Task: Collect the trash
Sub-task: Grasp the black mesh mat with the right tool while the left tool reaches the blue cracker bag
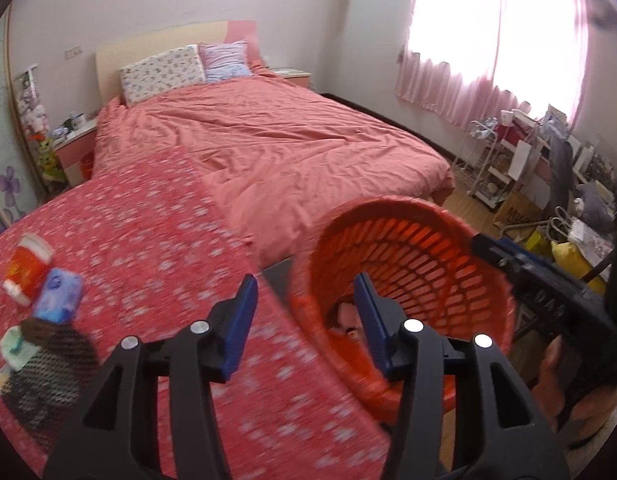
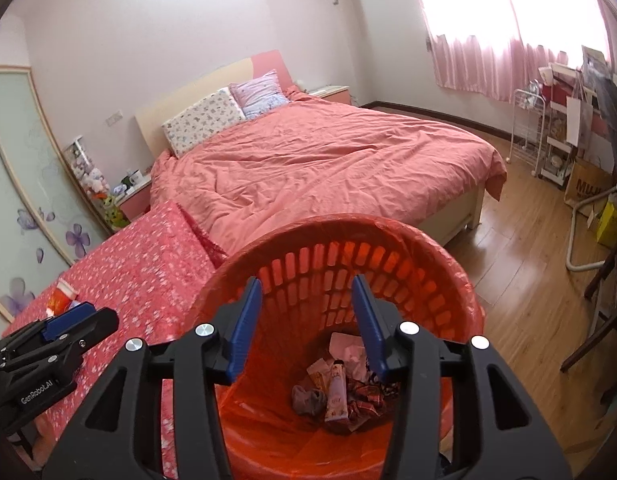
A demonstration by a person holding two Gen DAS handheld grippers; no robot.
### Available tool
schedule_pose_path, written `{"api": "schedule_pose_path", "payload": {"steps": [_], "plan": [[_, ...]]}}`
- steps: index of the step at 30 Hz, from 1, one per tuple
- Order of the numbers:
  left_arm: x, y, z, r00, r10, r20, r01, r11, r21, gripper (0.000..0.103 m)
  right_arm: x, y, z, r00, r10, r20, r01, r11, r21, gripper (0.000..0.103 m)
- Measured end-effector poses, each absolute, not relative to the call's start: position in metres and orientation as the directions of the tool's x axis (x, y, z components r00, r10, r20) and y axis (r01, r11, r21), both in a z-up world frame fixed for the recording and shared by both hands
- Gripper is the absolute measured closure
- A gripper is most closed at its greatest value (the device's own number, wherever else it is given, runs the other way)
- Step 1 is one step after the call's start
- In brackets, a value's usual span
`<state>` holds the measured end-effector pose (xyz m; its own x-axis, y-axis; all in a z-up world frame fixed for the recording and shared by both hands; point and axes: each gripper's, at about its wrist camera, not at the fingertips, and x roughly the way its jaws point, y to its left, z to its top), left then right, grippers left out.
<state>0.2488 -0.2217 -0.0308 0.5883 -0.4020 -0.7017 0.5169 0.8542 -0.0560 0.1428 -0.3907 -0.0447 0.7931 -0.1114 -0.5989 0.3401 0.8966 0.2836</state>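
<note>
A: Status on claws?

B: Left gripper point(image 1: 304, 322) spread wide, empty, over edge of red floral tablecloth point(image 1: 156, 240). Right gripper point(image 2: 306, 326) spread too, empty, above mouth of orange trash basket point(image 2: 348, 224).

A: Trash locations?

B: Lower left of left wrist view: red paper cup point(image 1: 28, 268) tipped over, blue packet point(image 1: 58, 296) touching it, crumpled wrapper point(image 1: 14, 346) beside dark mesh item point(image 1: 48, 372). Basket bottom, lower centre of right view: tube point(image 2: 335, 394), wrappers, dark rag point(image 2: 308, 400).

A: Next step advice?

B: Probably swing left toward cup. Approach from side, pinch across cup wall, gently: likely crushable. Keep clear of packet. Blurred left view, so slow down before closing.
</note>
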Motion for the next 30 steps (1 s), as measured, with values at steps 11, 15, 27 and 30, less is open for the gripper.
{"api": "schedule_pose_path", "payload": {"steps": [11, 15, 27, 30], "plan": [[0.236, -0.072, -0.018, 0.703, -0.192, -0.685, 0.294, 0.955, 0.034, 0.048, 0.160, -0.287, -0.037, 0.786, 0.036, -0.617, 0.133, 0.965, 0.227, 0.056], [0.237, -0.005, -0.018, 0.721, -0.092, -0.687, 0.162, 0.986, 0.038, 0.048, 0.173, -0.220, -0.040, 0.758, 0.134, -0.638, 0.002, 0.978, 0.208, 0.056], [0.232, 0.123, -0.029, 0.710, 0.057, -0.702, -0.071, 0.997, 0.008, 0.048, 0.211, -0.095, -0.064, 0.648, 0.260, -0.716, -0.196, 0.965, 0.174, 0.056], [0.232, 0.134, -0.031, 0.706, 0.052, -0.706, -0.084, 0.996, -0.011, 0.048, 0.221, -0.088, -0.077, 0.599, 0.266, -0.755, -0.208, 0.962, 0.175, 0.061]]}}
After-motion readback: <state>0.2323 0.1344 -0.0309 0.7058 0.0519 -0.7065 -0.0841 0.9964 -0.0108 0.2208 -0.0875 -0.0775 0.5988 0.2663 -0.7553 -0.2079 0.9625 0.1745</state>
